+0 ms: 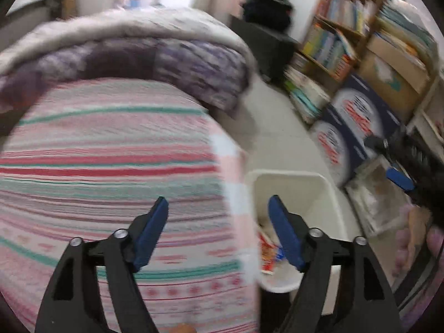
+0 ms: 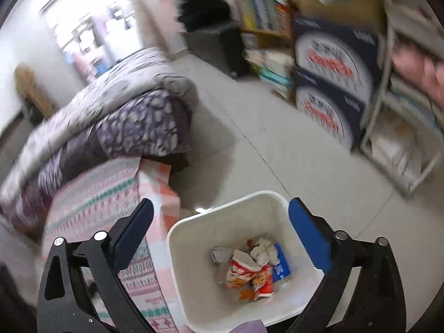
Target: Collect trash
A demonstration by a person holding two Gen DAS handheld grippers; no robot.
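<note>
A white bin [image 2: 191,277] stands on the floor beside the bed. In it lie red and orange snack wrappers [image 2: 249,274], crumpled white tissue [image 2: 262,249], a blue packet [image 2: 281,266] and a grey wad [image 2: 220,254]. My right gripper [image 2: 221,202] hangs open above the bin, with nothing between its fingers. My left gripper [image 1: 217,202] is open and empty too, straddling the bed's edge and the bin [image 1: 305,194]. A red wrapper [image 1: 267,249] shows behind its right finger. One blue finger [image 1: 399,179] of the right gripper shows at the far right of the left wrist view.
The bed has a pink striped sheet [image 1: 111,166] and a folded purple quilt [image 2: 133,127]. Blue cartons [image 2: 330,91], a bookshelf [image 1: 333,41] and a metal rack [image 2: 402,138] line the right wall. Pale tiled floor [image 2: 263,138] runs between them.
</note>
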